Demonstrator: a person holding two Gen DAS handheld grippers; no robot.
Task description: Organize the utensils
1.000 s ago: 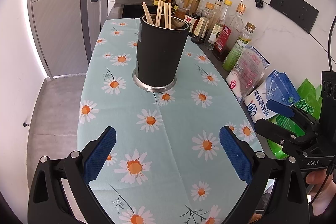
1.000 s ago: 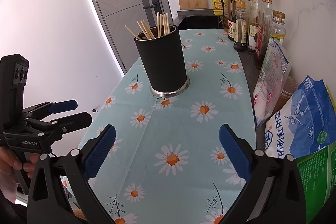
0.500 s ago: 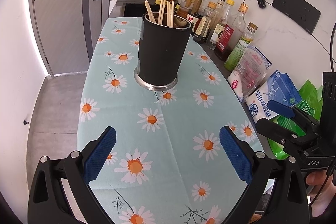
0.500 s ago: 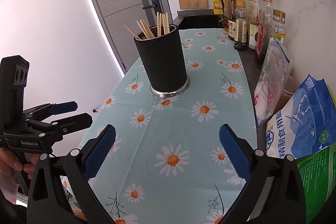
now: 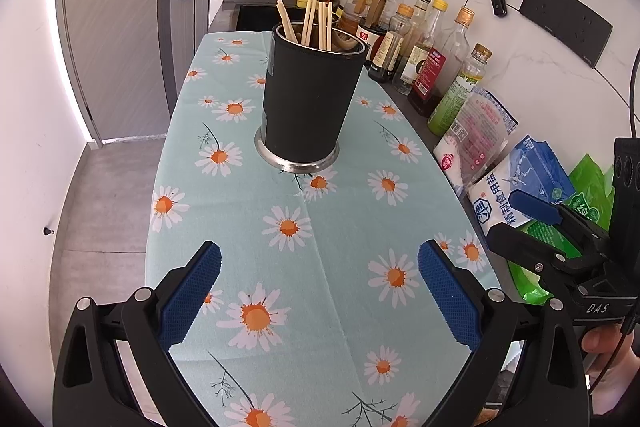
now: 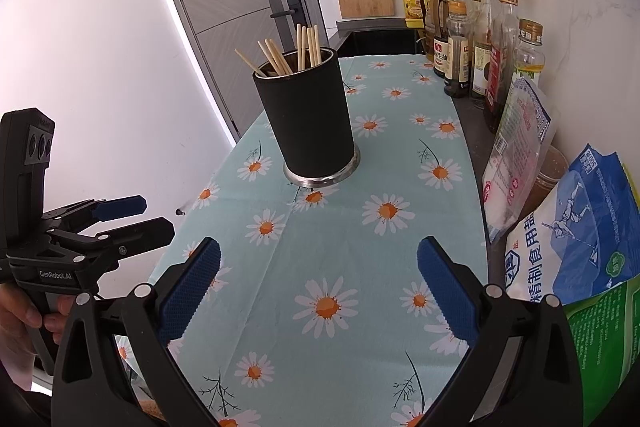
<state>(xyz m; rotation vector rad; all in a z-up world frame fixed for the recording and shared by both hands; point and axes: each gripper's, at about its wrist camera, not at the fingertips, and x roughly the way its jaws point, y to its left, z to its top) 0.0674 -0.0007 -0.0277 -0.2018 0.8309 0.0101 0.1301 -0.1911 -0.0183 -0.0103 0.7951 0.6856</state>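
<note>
Black utensil holder (image 5: 310,99), teal daisy-print cloth (image 5: 332,247), tan chopsticks (image 5: 308,21), blue-padded jaws.

White tiled wall (image 5: 540,39), grey door (image 5: 120,27) — grey floor (image 5: 108,195), bright daylight

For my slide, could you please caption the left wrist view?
Open left claw facing a black holder of chopsticks on a daisy tablecloth.

Left gripper (image 5: 319,291) at bottom of frame, jaws wide apart, nothing between them, over the daisy tablecloth (image 5: 340,235). Black utensil holder (image 5: 310,103) upright at centre, wooden chopsticks (image 5: 307,21) sticking out the top. Right gripper (image 5: 520,223) at right edge, jaws parted, empty. Bottles (image 5: 424,51) and bags (image 5: 516,183) along right side.
</note>
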